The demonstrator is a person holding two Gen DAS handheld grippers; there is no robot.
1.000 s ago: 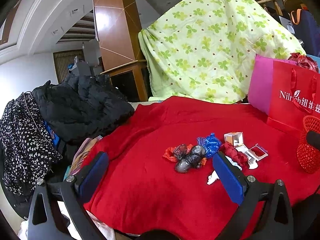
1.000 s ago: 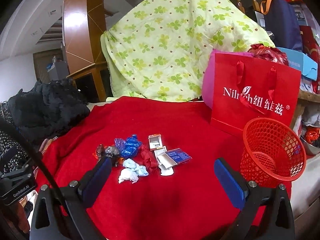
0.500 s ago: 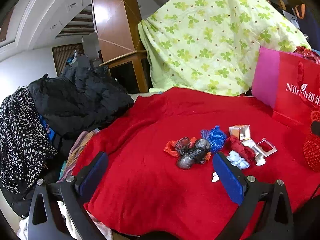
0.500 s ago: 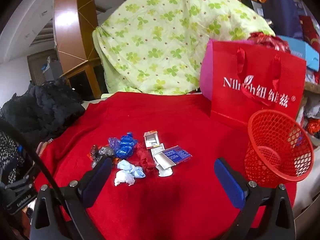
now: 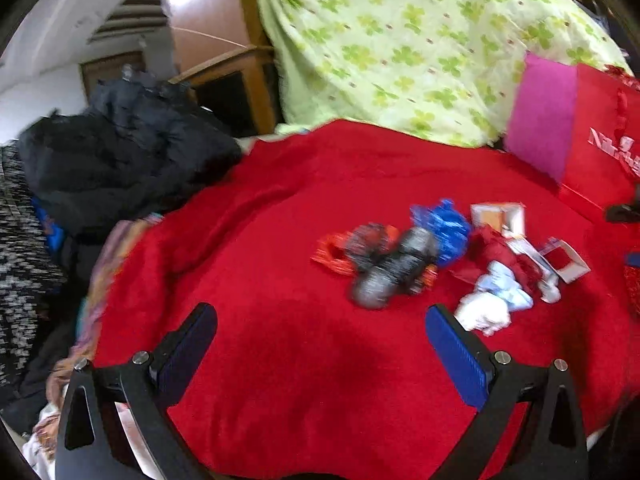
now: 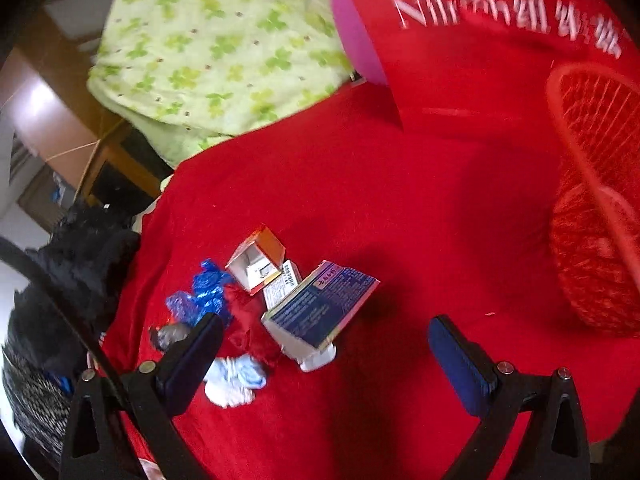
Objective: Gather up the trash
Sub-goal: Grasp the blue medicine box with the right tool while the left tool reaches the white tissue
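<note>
A red plush cloth (image 5: 304,360) covers the tabletop, rumpled into soft folds toward its far edge. The trash lies in one loose cluster near the middle of that cloth: a dark crumpled wrapper (image 5: 394,272), a blue foil wrapper (image 6: 204,294), a small orange-and-white box (image 6: 258,262), a blue printed carton (image 6: 322,306) lying tilted with its open end up, a red crumpled scrap (image 5: 496,248) and a white-and-pale-blue tissue wad (image 6: 234,378).

To the right of the cluster stands a red mesh basket (image 6: 592,200), well apart from it. Behind the basket a red paper bag (image 6: 460,60) with white lettering stands on the cloth. Beyond the cloth's far edge a light green clover-print quilt (image 5: 420,40) is heaped high, with a brown wooden pillar (image 5: 204,12) to its left. Off the cloth's left edge sits a pile of black padded clothing (image 5: 120,160).

The left gripper (image 5: 320,344) hovers over the near part of the cloth, its fingers spread wide and empty, the tissue wad just beside the right one. The right gripper (image 6: 324,354) hangs over the cluster, fingers likewise wide apart and holding nothing, the carton between them.
</note>
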